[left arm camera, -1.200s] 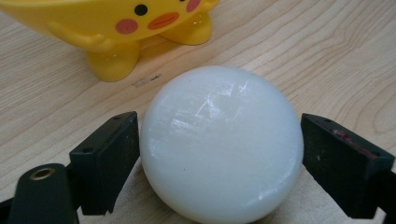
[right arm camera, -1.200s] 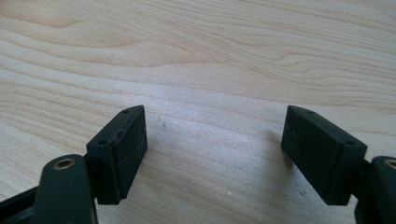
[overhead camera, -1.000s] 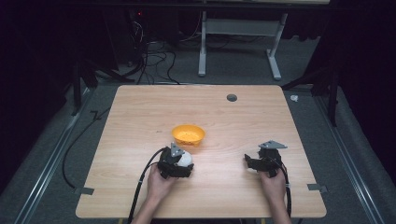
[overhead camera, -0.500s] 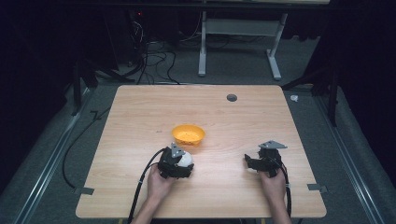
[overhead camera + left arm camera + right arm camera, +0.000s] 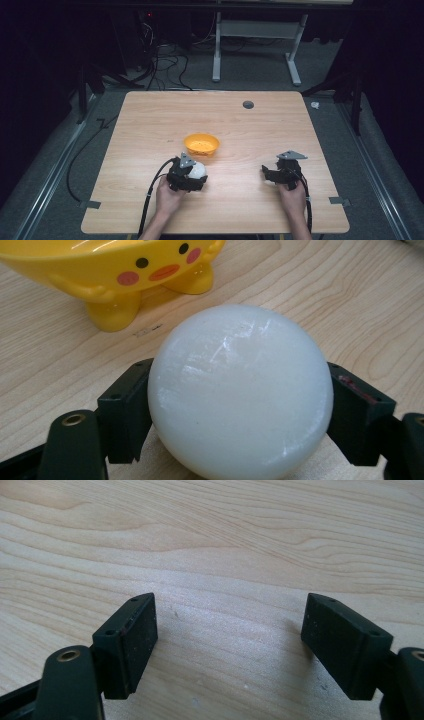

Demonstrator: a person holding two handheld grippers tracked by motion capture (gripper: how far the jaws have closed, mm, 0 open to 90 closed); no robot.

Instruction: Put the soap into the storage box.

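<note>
Yellow bowl just ahead of the left claw; bare table elsewhere

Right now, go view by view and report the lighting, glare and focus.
High view: the table is evenly lit, the room around it dark and the grippers small and soft. Left gripper view: the white ball shows streaky highlights on top, and the yellow bowl behind is slightly soft. Right gripper view: wood grain sharp, faint shadows beside the right gripper, no glare.

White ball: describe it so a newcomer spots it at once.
On the wooden table, find the yellow duck-faced bowl near the middle. Just on the person's side of it, the left gripper has its jaws around the white ball: smooth, glossy, milky, the only round white thing there.
</note>
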